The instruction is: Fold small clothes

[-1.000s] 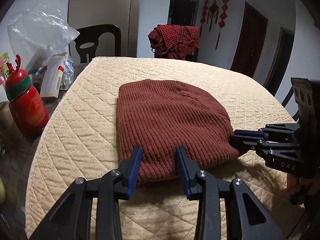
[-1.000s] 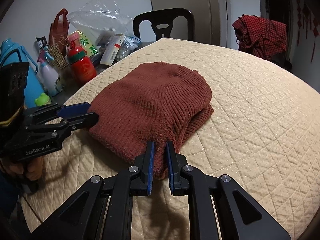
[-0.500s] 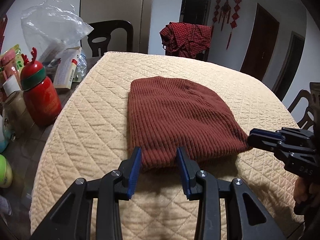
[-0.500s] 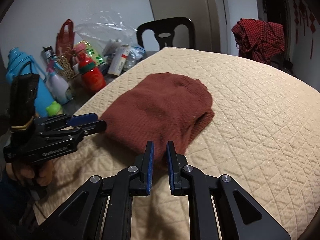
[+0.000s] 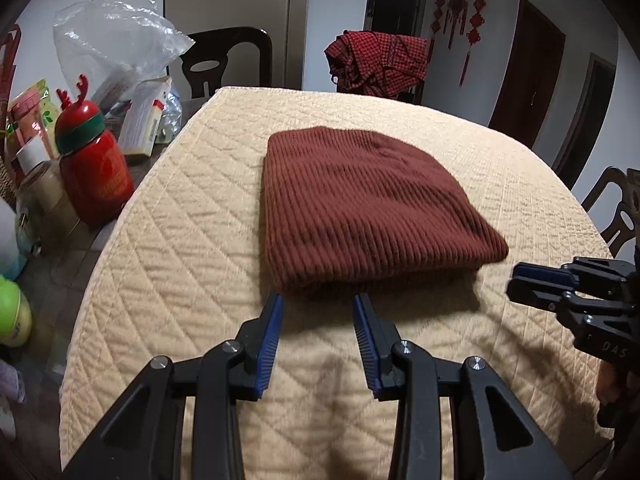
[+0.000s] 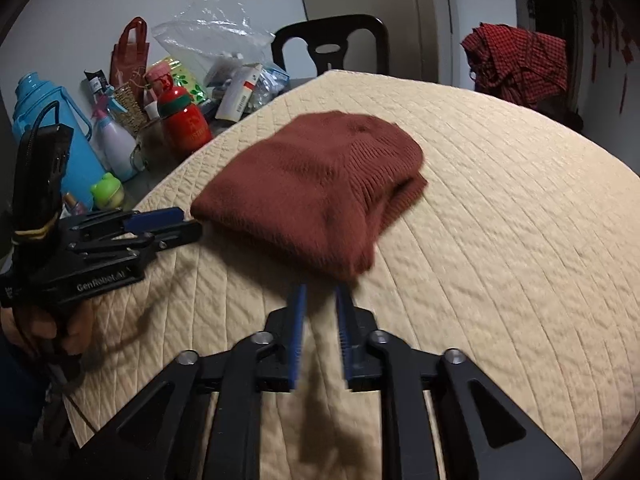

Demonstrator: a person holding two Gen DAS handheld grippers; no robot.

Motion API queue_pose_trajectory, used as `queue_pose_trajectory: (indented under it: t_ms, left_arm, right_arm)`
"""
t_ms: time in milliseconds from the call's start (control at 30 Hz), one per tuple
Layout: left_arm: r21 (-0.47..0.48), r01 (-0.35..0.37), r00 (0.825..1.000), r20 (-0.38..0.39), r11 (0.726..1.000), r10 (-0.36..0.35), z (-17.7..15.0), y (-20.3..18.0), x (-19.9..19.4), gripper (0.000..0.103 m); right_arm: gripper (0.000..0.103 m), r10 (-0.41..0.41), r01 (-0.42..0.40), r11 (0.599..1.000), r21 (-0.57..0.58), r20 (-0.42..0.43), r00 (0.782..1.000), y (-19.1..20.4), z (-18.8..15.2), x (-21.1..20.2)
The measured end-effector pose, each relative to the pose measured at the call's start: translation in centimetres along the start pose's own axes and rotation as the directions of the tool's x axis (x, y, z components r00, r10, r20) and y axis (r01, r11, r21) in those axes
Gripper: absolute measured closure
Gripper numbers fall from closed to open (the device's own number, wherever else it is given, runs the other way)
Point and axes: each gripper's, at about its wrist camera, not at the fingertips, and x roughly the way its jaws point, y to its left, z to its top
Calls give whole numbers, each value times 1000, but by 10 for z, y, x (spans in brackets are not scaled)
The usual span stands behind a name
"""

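Observation:
A folded rust-brown knit garment lies flat on the quilted beige table cover; the right wrist view shows it too. My left gripper stands open just short of its near edge, nothing between the fingers. My right gripper sits just behind the garment's near corner, its jaws opening, with no cloth between them. Each gripper appears in the other's view: the right one at the right edge, the left one at the left, held by a hand.
Left of the cover stand a red bottle with a green band, a blue jug, a plastic bag and small boxes. A black chair and a chair draped in red checked cloth stand behind the table.
Both grippers have backed off the garment's near edge toward me. The right gripper let go of the corner it pinched and its jaws have parted. The garment now lies free.

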Motion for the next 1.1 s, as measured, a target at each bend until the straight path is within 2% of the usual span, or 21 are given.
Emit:
queue_pose_trajectory:
  t_ms: [133, 167, 233, 367, 567, 967, 1100]
  left_arm:
    - [4, -29, 999, -27, 1000, 29, -11, 1, -4, 61]
    - [4, -34, 999, -33, 999, 34, -13, 1, -4, 60]
    - [5, -47, 998, -36, 999, 47, -16, 2, -4, 56]
    - [2, -64, 997, -46, 998, 64, -18, 3, -3, 56]
    - [3, -74, 995, -65, 997, 74, -20, 4, 3, 55]
    - [6, -72, 996, -58, 997, 73, -17, 4, 9, 40]
    - [29, -62, 996, -65, 998, 64, -16, -1, 12, 30]
  right_arm:
    - [74, -26, 27, 999, 23, -16, 1000, -6, -16, -9]
    - [65, -31, 31, 999, 24, -19, 999, -7, -19, -10]
    - [56, -34, 35, 999, 18, -27, 999, -7, -22, -10]
    - [56, -70, 70, 997, -15, -28, 997, -2, -23, -5]
    - [56, -68, 68, 997, -25, -28, 997, -1, -24, 0]
    - [56, -85, 84, 996, -37, -40, 996, 2, -24, 11]
    - [55, -83, 82, 996, -30, -41, 996, 0, -23, 12]
